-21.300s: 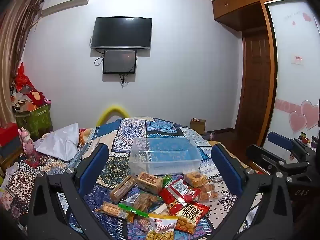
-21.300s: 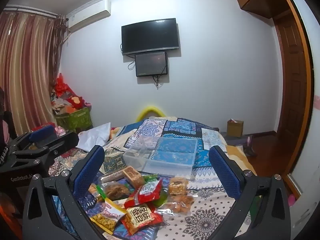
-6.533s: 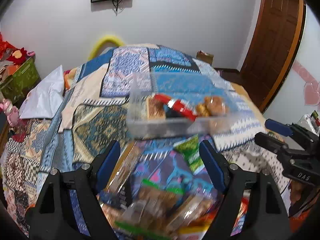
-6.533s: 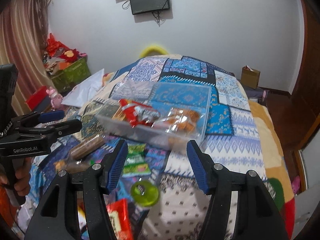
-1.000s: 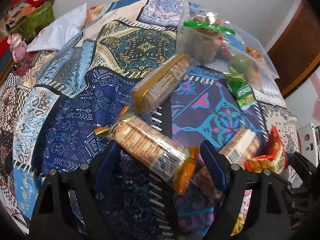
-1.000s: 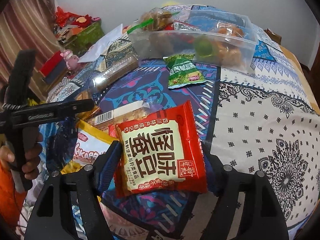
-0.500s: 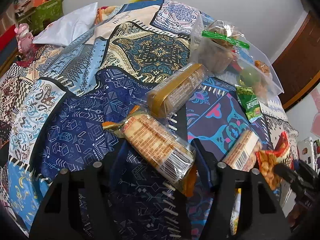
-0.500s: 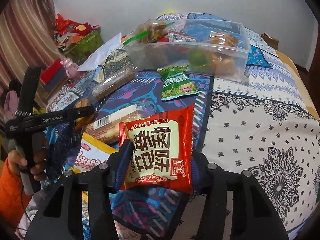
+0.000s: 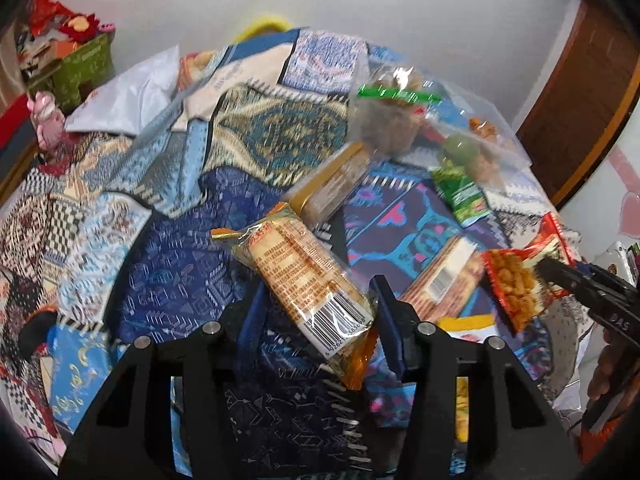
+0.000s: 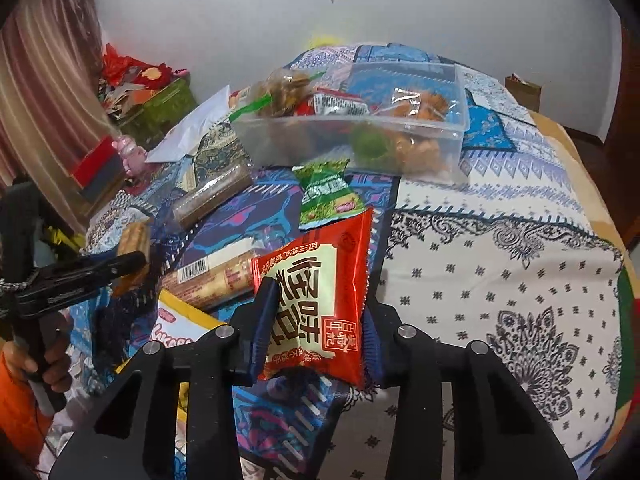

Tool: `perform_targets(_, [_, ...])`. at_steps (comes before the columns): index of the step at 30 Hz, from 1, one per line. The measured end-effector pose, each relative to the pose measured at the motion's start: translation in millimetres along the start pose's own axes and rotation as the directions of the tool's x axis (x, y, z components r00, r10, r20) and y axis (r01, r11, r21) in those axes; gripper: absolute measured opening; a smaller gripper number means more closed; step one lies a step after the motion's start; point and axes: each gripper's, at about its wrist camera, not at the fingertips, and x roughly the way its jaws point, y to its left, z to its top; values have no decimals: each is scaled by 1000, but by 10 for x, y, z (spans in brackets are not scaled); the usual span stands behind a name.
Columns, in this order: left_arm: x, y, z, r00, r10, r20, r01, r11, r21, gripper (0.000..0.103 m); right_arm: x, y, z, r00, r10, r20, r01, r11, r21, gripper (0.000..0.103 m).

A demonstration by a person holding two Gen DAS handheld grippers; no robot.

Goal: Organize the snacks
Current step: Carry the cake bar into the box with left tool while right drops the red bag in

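Now, on the left, the left hand-held gripper (image 9: 318,308) is clamped on a clear-wrapped biscuit pack (image 9: 304,276); its jaws have just been closing, and the pack is lifted off the patterned bedspread (image 9: 180,264). Beyond it another long biscuit pack (image 9: 332,184) lies on the bedspread, its far end near the clear plastic bin (image 10: 452,136), which already holds several snack bags. A green snack packet (image 10: 326,196) lies just in front of the bin. To the right, the right hand-held gripper (image 10: 320,324) is clamped on a red snack bag (image 10: 320,292), its jaws also just having closed in; the bag stands up between the blue pads, clear of the bedspread. A boxed cracker pack (image 10: 212,276) and a yellow bag (image 10: 176,332) lie beneath.
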Motion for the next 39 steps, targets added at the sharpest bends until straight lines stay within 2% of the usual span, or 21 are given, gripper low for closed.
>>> perform_targets(7, [-222, -195, 233, 996, -40, 82, 37, 999, 29, 51, -83, -34, 93, 999, -9, 34, 9, 1000, 0, 28])
perform_targets(14, [-290, -454, 443, 988, -86, 126, 76, 994, 82, 51, -160, -84, 193, 998, -14, 68, 14, 1000, 9, 24])
perform_targets(16, [-289, -524, 502, 986, -99, 132, 86, 992, 97, 51, -183, -107, 245, 997, -15, 80, 14, 1000, 12, 20])
perform_targets(20, [-287, -688, 624, 981, -120, 152, 101, 987, 127, 51, -238, -173, 363, 993, -24, 113, 21, 999, 25, 19])
perform_targets(26, [-247, -900, 857, 972, -143, 184, 112, 979, 169, 51, -342, -257, 624, 982, -41, 184, 36, 999, 31, 19])
perform_targets(31, [-144, -1073, 1091, 966, -173, 194, 136, 972, 190, 51, -383, -374, 930, 964, -65, 259, 53, 997, 55, 19])
perform_targets(39, [168, -1298, 1385, 963, -192, 190, 147, 963, 225, 51, -177, -473, 1258, 955, -95, 281, 80, 995, 64, 19])
